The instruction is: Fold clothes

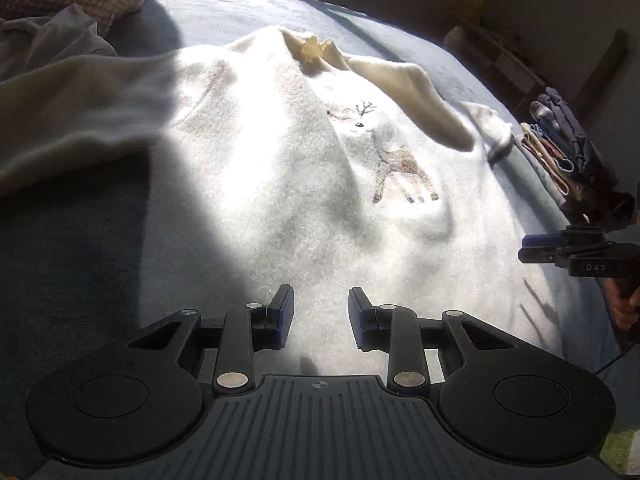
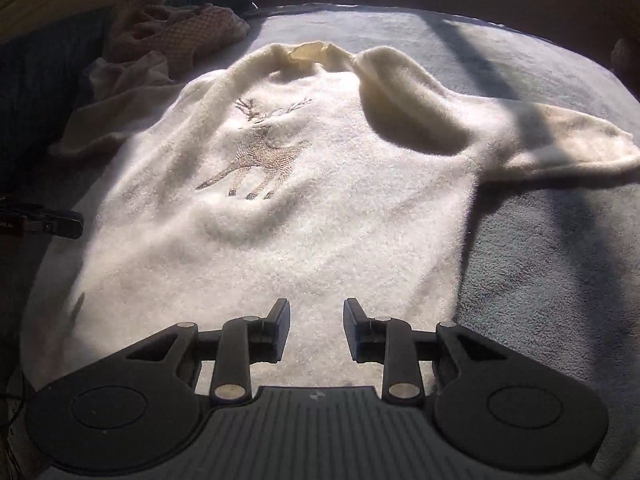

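Nearest the lenses, the left hand-held gripper (image 1: 321, 317) and the right hand-held gripper (image 2: 317, 329) both hovered with their jaws spread and nothing between them, each poised just above the near hem (image 2: 256, 364) of a cream sweater (image 2: 304, 200) that lay face up on a bed (image 2: 552, 264) covered in a pale blue-grey blanket. The hem ran straight ahead of both sets of fingers and looked the natural place to take hold, one gripper toward each lower corner; the edge was doubled there and would probably give the pads more to bite than the single layer of the body.

The knit was fuzzy and thick-napped, so it likely handled as soft, light and limp, sagging wherever it was not supported, and clinging a little to the blanket rather than sliding. A shallow ridge (image 2: 240, 228) puckered the cloth ahead of the right gripper, below an embroidered reindeer (image 2: 260, 156) stitched in flatter, grey-brown thread. Farther ahead and to the right, one sleeve (image 2: 560, 152) stretched outward, its shoulder buckled into a hollow fold; the other sleeve (image 1: 72, 120) trailed off left of the left gripper, in shadow. Beyond, the ribbed collar (image 2: 310, 50) lay open. Farthest left, rumpled clothes (image 2: 172, 36) lay heaped, one with a fine lattice print
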The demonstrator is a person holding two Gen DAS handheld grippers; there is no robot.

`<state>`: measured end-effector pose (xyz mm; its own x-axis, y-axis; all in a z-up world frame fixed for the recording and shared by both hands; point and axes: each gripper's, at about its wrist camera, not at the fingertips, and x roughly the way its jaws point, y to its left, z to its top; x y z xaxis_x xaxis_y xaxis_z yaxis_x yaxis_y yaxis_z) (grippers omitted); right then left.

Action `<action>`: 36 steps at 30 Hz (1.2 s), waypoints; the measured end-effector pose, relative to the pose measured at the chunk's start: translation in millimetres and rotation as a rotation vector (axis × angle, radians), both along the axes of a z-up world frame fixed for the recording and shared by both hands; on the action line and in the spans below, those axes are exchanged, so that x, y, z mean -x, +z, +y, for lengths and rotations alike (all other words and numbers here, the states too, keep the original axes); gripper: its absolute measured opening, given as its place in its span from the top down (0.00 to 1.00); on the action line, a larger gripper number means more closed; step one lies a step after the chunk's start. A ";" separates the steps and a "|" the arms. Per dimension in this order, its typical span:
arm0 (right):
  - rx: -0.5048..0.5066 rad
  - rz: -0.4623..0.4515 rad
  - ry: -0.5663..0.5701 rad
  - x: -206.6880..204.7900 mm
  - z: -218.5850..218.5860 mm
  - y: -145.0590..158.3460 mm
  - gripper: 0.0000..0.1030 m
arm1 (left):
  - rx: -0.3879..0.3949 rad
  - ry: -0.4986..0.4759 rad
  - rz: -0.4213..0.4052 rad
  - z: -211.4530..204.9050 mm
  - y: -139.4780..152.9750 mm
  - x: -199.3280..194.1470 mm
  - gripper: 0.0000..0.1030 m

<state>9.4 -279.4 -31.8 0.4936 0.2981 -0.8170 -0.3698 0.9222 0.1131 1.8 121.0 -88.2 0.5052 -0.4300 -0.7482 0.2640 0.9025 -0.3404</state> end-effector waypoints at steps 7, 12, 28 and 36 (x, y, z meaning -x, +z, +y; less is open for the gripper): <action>0.071 -0.067 -0.096 -50.3 -12.9 -0.9 0.70 | -0.005 0.071 -0.084 -6.4 -11.7 -33.8 0.71; 0.112 -0.140 -0.132 -99.6 -25.6 4.0 0.70 | 0.017 0.145 -0.107 -7.9 -25.3 -57.4 0.71; 0.303 -0.325 0.097 -247.0 65.4 -23.6 0.68 | 0.062 0.168 -0.180 -5.5 -37.4 -59.5 0.69; -0.061 -0.145 -0.354 -287.5 -30.4 -59.7 0.65 | 0.068 0.161 -0.184 -4.5 -37.5 -59.1 0.69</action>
<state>296.9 -309.8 -91.5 0.6834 0.1340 -0.7176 -0.0455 0.9889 0.1414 60.9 116.5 -125.7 0.6964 -0.3793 -0.6093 0.1818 0.9145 -0.3615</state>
